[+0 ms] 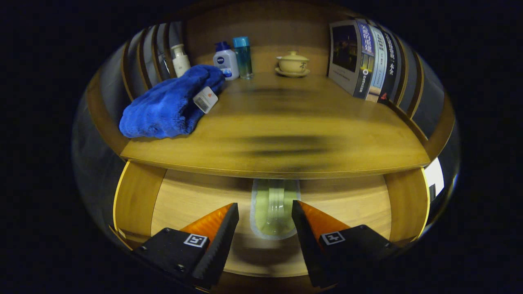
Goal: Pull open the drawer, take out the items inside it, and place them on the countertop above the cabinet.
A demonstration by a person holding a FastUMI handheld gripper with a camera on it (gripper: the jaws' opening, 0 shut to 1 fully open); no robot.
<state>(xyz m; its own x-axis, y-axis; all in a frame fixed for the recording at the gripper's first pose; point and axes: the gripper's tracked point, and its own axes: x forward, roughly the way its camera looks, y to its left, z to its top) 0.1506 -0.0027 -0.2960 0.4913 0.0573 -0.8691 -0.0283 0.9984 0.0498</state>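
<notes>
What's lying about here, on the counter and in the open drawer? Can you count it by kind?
Bottles: 3, white pump, white with blue cap, clear blue
Towels: 1, blue towel
Lidded cups: 1, cup on saucer
Books: 1 row, books, number unclear
Packets: 1, greenish packet in the drawer, between the open claw's fingers
Total: 6 items plus the books

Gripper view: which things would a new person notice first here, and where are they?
The blue towel lies heaped on the countertop, in front of the bottles. In the open drawer below, a pale green packet lies flat, just ahead of the open gripper and in line with the gap between its fingers.
</notes>
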